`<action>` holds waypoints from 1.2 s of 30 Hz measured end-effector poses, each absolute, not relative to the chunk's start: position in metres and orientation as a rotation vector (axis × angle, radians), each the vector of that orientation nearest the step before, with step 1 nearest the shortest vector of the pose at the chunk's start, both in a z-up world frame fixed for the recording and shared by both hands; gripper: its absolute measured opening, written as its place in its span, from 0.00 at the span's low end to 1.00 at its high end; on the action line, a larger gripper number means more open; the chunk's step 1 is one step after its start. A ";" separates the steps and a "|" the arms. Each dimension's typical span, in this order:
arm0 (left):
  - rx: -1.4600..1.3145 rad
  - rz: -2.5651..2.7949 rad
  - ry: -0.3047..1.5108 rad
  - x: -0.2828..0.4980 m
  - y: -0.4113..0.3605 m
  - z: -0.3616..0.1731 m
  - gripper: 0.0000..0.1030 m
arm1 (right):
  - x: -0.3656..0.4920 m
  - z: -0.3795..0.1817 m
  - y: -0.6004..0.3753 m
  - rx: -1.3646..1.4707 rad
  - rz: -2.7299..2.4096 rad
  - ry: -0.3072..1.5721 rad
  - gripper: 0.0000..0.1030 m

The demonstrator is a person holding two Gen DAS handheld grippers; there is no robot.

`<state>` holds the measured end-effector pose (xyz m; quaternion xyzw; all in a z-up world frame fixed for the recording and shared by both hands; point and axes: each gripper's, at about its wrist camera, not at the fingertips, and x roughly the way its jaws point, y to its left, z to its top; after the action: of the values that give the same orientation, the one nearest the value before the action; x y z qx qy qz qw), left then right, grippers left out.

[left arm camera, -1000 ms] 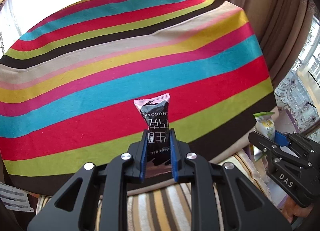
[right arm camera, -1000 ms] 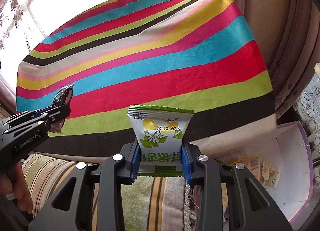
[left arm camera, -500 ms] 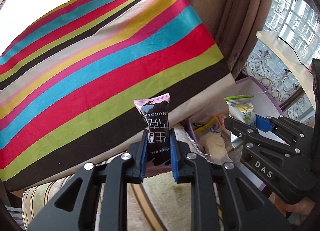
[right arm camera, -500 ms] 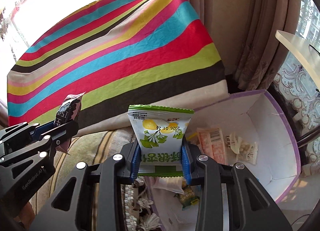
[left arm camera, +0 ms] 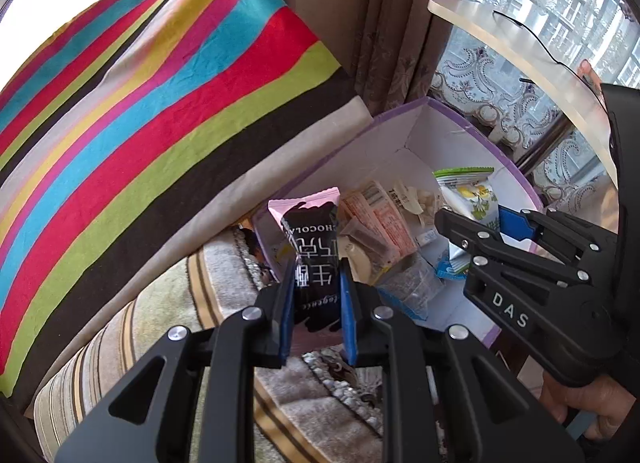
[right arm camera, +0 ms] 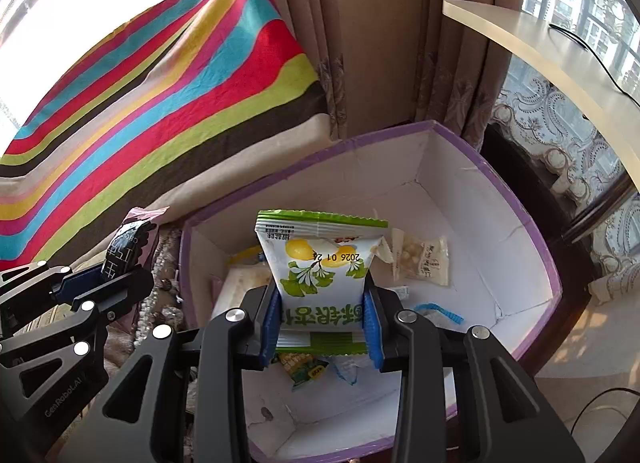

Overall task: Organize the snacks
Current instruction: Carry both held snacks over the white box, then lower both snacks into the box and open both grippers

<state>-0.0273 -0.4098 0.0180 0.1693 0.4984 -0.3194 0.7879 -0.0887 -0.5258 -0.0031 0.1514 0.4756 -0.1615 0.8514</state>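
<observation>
My left gripper point(left arm camera: 316, 287) is shut on a black and pink chocolate bar packet point(left arm camera: 310, 247), held upright near the left rim of a purple-edged white box point(left arm camera: 420, 119). My right gripper point(right arm camera: 322, 307) is shut on a white and green snack packet point(right arm camera: 320, 259) with yellow fruit print, held upright above the inside of the box point(right arm camera: 460, 199). The box holds several loose snack packets. The right gripper with its packet point(left arm camera: 468, 195) shows at the right of the left wrist view. The left gripper with the chocolate bar point(right arm camera: 124, 247) shows at the left of the right wrist view.
A table with a bright striped cloth point(left arm camera: 160, 111) stands to the left. A striped beige seat cushion point(left arm camera: 168, 327) lies below the grippers. Brown curtains point(right arm camera: 380, 43) hang behind the box. A pale shelf point(right arm camera: 560, 47) and a lace curtain are at the right.
Both grippers have swung right, away from the striped table, toward the box. The right packet now hangs over the box interior, and the chocolate bar is at its left rim.
</observation>
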 end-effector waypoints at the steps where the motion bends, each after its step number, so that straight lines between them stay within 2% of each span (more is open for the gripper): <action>1: 0.370 -0.696 1.084 -0.030 -0.414 0.017 0.19 | -0.091 -0.006 -0.529 0.325 -0.348 1.008 0.34; 21: 0.477 -0.777 1.198 -0.039 -0.461 -0.018 0.20 | -0.106 -0.038 -0.555 0.392 -0.411 1.082 0.34; 36: 0.504 -0.771 1.207 -0.039 -0.471 -0.027 0.21 | -0.106 -0.044 -0.557 0.416 -0.422 1.101 0.35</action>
<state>-0.0394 -0.4712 -0.0271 0.2284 0.5473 -0.3494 0.7254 -0.1064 -0.5565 -0.0445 0.1948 0.5152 -0.1975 0.8109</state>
